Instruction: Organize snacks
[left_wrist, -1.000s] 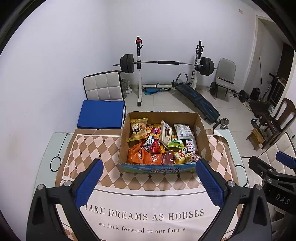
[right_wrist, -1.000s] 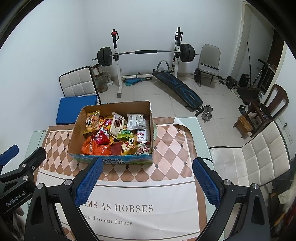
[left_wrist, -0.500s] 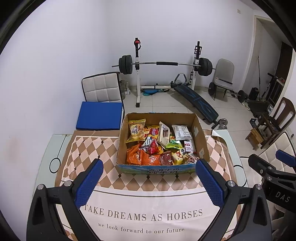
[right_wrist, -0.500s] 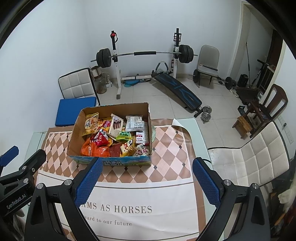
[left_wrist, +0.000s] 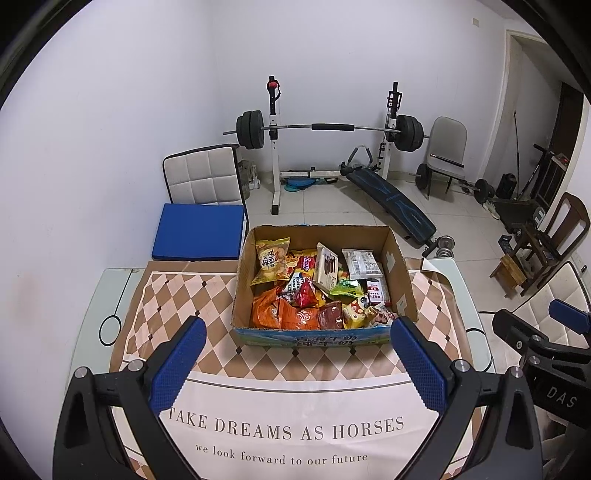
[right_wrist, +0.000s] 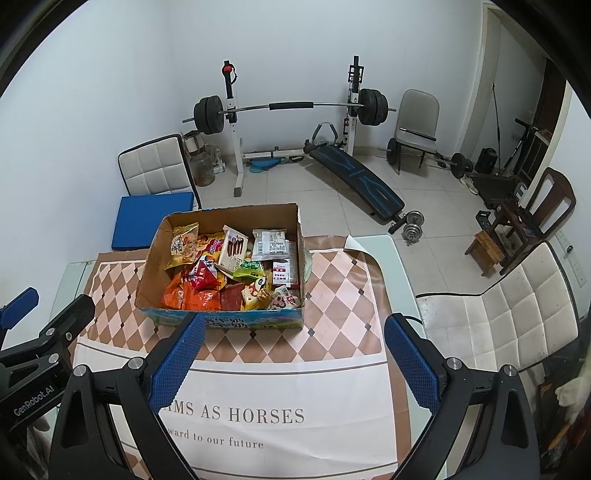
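**Snack box on the checked cloth**

Gym gear fills the room behind a table (left_wrist: 92, 295) spread with a brown-and-cream diamond cloth (left_wrist: 177, 295). At 12 o'clock from both grippers stands an open cardboard box (left_wrist: 400, 273), crammed with snacks: a yellow chip bag (left_wrist: 271, 260) at its far left, orange bags (left_wrist: 280, 314) at the near left, a red packet (left_wrist: 304, 295), a white bar pack (left_wrist: 327, 267) leaning upright, a green packet (left_wrist: 347, 286) and a clear white pouch (left_wrist: 362, 263) at the far right. The cloth reads "TAKE DREAMS AS HORSES" and "we look forward to our future". The left gripper (left_wrist: 298, 360) and right gripper (right_wrist: 293, 356) both hover above the cloth, near the box's front, fingers spread wide and holding nothing. "GenRobot.AI" and "DAS" mark their bodies. A barbell rack (left_wrist: 328, 129), bench (left_wrist: 391, 199), blue cushion (left_wrist: 201, 230) and chairs (left_wrist: 445, 147) stand beyond.
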